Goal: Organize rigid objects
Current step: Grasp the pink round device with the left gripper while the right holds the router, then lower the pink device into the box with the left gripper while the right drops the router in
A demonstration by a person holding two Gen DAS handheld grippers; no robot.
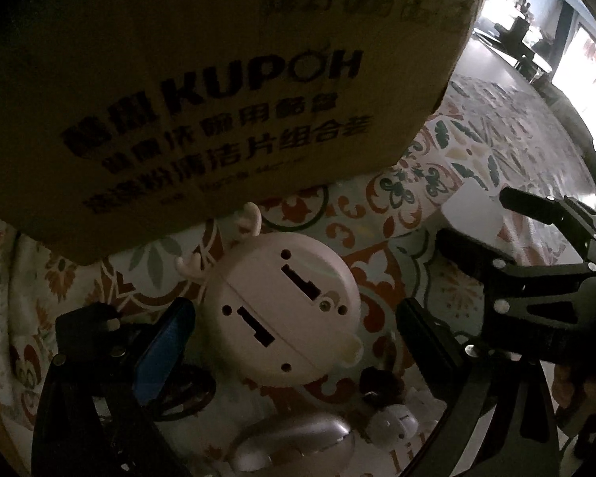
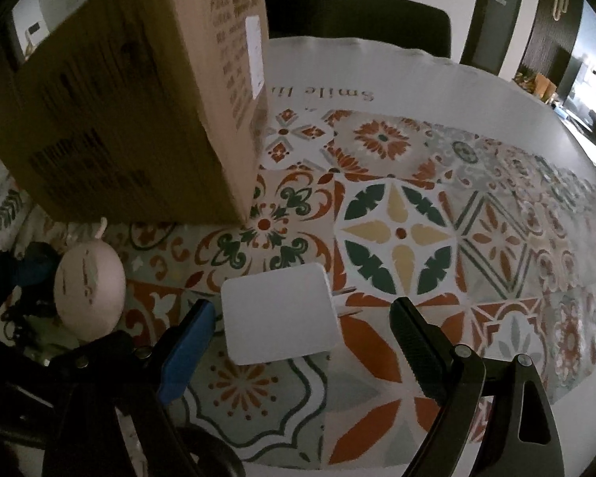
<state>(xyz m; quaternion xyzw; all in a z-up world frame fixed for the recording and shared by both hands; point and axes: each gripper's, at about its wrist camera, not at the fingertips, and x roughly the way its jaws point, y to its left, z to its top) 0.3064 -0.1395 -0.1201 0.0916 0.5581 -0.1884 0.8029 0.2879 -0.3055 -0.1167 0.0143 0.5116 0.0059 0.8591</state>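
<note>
Right gripper has its fingers spread wide, empty, over the white charger lying flat on the patterned surface. Left gripper is open too, fingers either side of the pale round antlered toy, not touching it. Just behind the toy stands the cardboard box.
</note>
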